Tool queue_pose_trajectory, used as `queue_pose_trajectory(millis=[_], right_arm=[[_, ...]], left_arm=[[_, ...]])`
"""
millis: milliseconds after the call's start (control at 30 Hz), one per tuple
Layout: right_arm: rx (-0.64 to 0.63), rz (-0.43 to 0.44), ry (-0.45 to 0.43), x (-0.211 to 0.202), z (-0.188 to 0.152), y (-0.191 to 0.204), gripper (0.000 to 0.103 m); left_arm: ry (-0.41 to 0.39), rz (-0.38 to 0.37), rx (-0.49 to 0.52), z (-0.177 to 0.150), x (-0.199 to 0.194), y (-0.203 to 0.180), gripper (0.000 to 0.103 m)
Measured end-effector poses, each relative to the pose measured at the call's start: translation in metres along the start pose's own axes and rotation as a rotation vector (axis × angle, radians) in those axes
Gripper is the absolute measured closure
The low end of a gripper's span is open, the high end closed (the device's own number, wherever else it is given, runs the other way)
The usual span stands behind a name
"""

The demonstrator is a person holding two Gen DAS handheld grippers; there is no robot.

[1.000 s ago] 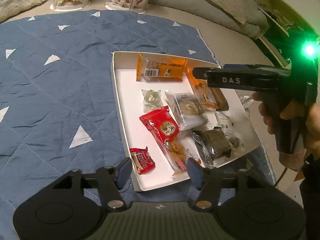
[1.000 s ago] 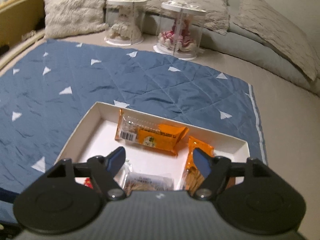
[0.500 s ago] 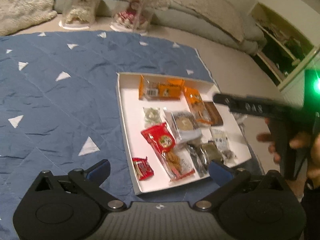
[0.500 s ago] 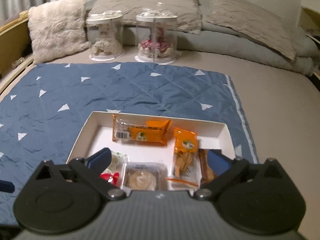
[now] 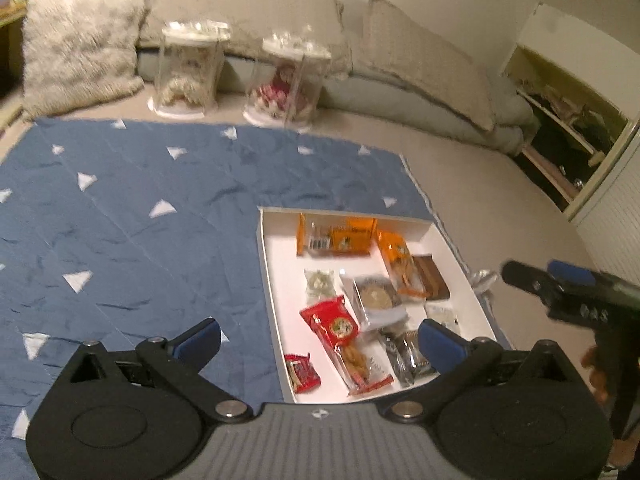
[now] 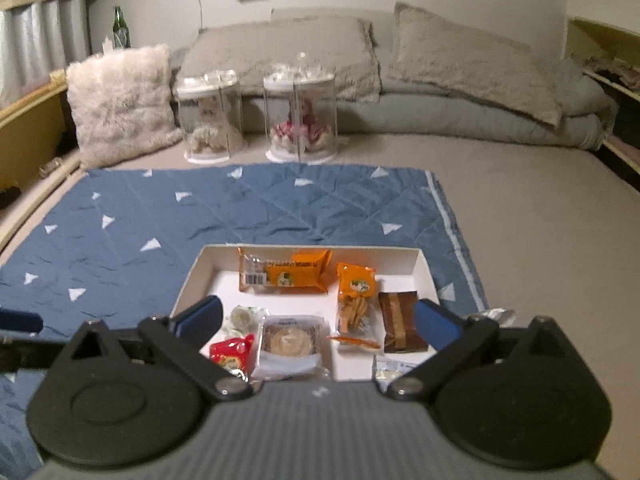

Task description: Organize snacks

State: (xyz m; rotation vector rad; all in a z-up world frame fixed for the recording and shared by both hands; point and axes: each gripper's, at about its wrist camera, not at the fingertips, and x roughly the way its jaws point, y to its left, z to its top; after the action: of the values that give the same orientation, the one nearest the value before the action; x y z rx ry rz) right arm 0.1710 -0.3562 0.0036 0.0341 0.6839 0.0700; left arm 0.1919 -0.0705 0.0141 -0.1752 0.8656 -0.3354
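Snacks [image 6: 292, 336] are lying flat and side by side in a shallow white box [image 6: 424, 270], which is sitting on a blue quilt [image 6: 200, 216] spread over a bed; we are judging that the single layer is keeping every packet visible and reachable from above. We are holding the left gripper [image 5: 320, 338] above the near edge of the box with its fingers wide apart and nothing between them, so that the red packet [image 5: 332, 322] and the small red sweet [image 5: 302, 372] are showing in the gap, below and between the fingertips. We are holding the right gripper [image 6: 316, 320] likewise spread and empty, raised and well clear of the contents, with the round cake in clear wrap [image 6: 290, 340] between its fingertips and the brown bar [image 6: 400, 320] just inside its right fingertip. Two orange packets, the long one [image 6: 286, 274] and the short one [image 6: 356, 304], are lying beyond the fingers, against the far wall and near it. A crumpled clear wrapper [image 6: 496, 314] is lying outside the box, beyond the right fingertip. In our judgement the sorting is largely complete, and both grippers are standing off so that the whole layout is staying in view. Two clear jars [image 6: 256, 112] and pillows [image 6: 120, 100] are standing well apart at the head of the bed.
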Motion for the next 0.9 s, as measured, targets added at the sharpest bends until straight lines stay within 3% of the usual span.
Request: queue_pose_trajectory(millis=[333,533,900], right_arm=[[-0.024,-0.037,-0.131,-0.068,-0.036,-0.008,0.0],[-0.034,-0.045,-0.153,-0.097,-0.06,-0.011,0.0],[-0.033,-0.047,-0.167,-0.123,-0.097,-0.008,0.0]], left_arm=[[-0.156,0.085,0.092,-0.021,-0.045,-0.022,0.0],[-0.237,0.143,0.165,-0.049,-0.062,-0.033,0.0],[-0.25,0.196,0.187,-0.094,-0.079,-0.034,0.0]])
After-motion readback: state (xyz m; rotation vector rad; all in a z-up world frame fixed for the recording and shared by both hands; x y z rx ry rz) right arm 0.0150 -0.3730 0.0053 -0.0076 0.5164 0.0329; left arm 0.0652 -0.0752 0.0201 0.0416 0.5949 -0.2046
